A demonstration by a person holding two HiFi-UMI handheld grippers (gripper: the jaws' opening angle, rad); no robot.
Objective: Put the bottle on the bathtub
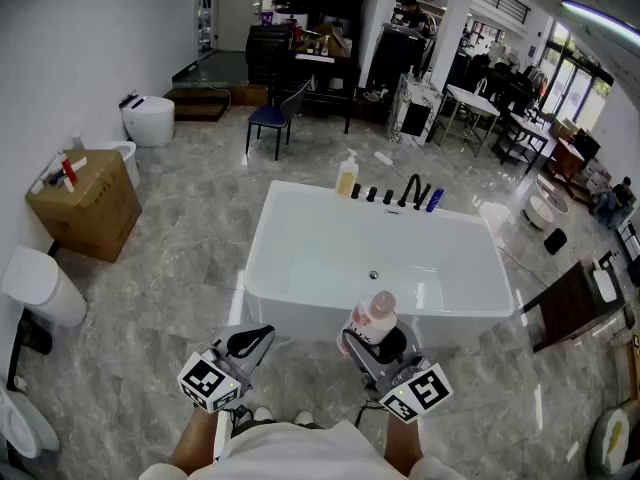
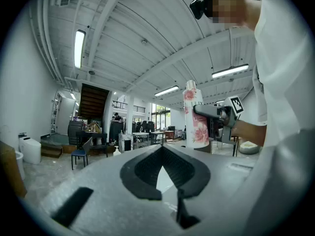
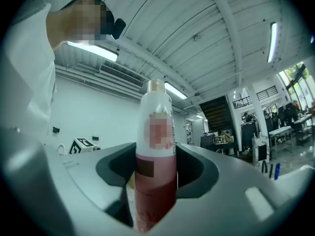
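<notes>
Your right gripper [image 1: 378,346] is clamped on the bottle [image 1: 378,313], its two jaws pressing the lower body from either side, so the bottle stands upright between them with its pale pink cap on top. The right gripper view shows its dark pink lower half sitting deep between the jaws, and the left gripper view shows a floral label on its white side. You are holding the bottle at the near rim of the white bathtub [image 1: 300,218], a little right of the rim's middle; whether its base touches the rim cannot be told. Your left gripper [image 1: 262,336] is off to the left of the bottle, beside the tub's near left corner, with its jaws drawn together at the tips and nothing between them. Inside the tub the drain [image 1: 373,275] lies near the middle of the floor. Along the far rim stand a yellowish pump bottle [image 1: 347,176], a black faucet [image 1: 412,190] and a small blue bottle [image 1: 433,200]. Well apart to the left, a cardboard box [image 1: 85,206] sits against the wall, with a white toilet [image 1: 150,120] further back and a blue chair [image 1: 277,118] beyond the tub's far left corner.
</notes>
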